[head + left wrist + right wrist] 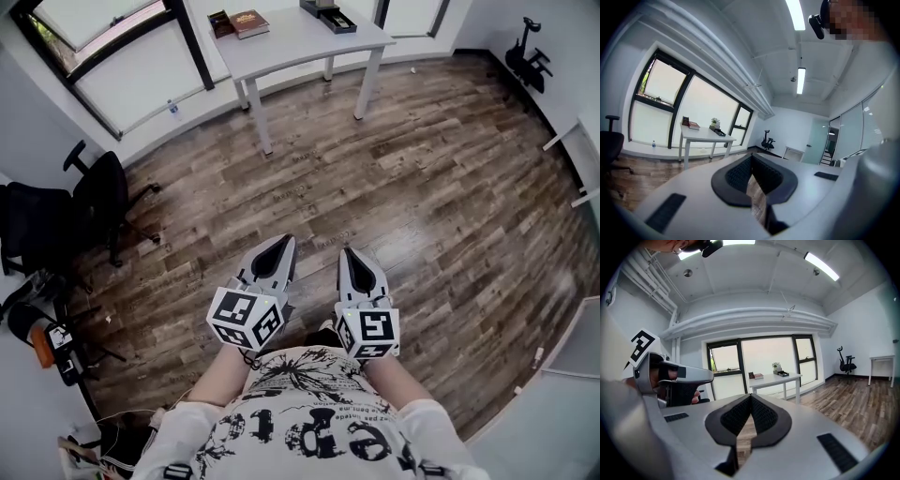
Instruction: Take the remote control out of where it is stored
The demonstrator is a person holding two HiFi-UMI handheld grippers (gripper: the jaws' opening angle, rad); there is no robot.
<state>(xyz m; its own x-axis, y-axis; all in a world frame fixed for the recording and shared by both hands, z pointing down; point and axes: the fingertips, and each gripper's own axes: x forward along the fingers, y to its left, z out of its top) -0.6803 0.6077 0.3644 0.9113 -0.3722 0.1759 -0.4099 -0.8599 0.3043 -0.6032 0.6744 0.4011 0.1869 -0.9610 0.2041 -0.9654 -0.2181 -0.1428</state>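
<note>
Both pairs of my jaws are pressed together on nothing, left gripper (284, 244) beside right gripper (350, 254) above the wooden floor (422, 187) - white table (300, 37) far ahead - and where the remote control lies I cannot tell.

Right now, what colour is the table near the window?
White, top and legs alike; the table shows best in the head view.

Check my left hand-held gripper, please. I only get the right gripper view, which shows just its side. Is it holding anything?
Observer: No. The left gripper view shows the left hand-held gripper with its jaws together and nothing between them.
Operator: What stands beyond it, to my left?
Observer: The head view shows black office chairs on the wood floor there.
</note>
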